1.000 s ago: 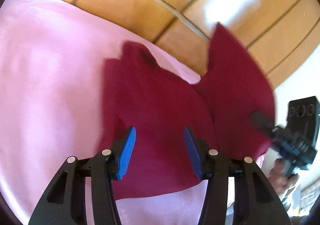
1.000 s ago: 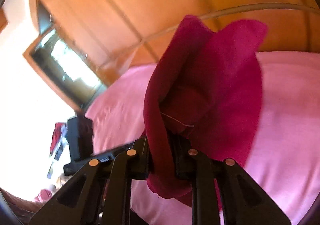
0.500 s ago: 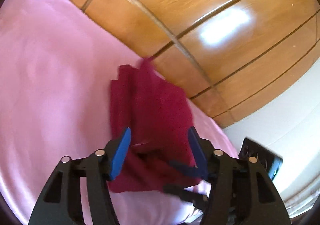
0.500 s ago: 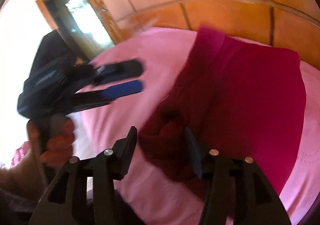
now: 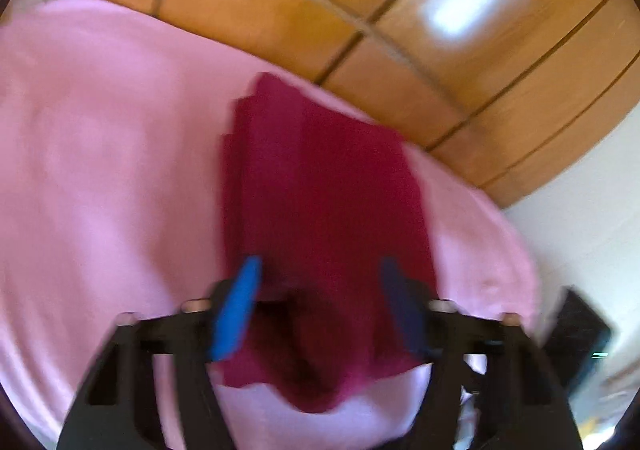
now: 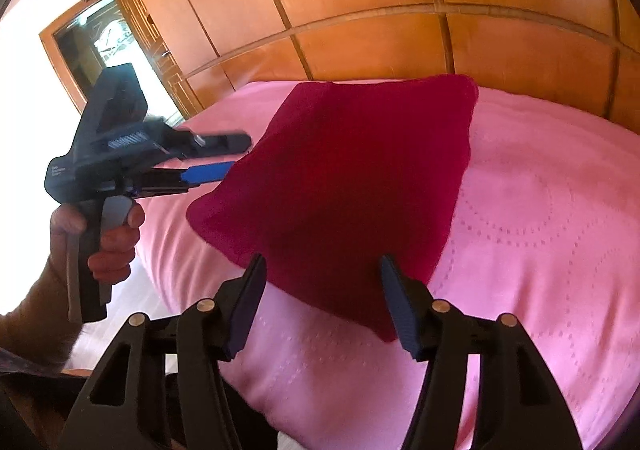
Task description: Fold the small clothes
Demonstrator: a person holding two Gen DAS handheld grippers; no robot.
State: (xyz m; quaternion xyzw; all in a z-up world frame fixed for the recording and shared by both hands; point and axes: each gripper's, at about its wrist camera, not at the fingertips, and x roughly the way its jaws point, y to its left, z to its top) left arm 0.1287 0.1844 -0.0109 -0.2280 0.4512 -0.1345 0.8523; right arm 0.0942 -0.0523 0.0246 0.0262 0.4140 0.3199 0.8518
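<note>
- On the pink bedspread (image 6: 540,210), stitched with dotted rings, lies the folded dark red garment (image 6: 352,186), flat and near the bedspread's far edge.
- Behind the garment stands a glossy wooden panelled wall (image 6: 360,2), with a curved rail across it.
- Left of the garment, past the bedspread's edge, a wood-framed glass door (image 6: 108,38) shows bright daylight.
- Left gripper (image 6: 236,158), held by a hand (image 6: 104,238), reaches the garment's left edge; its fingers have just been closing, and whether they pinch the cloth cannot be told.
- Right gripper (image 6: 322,300) hangs over the garment's near edge, fingers apart, having just opened, gripping nothing.
</note>
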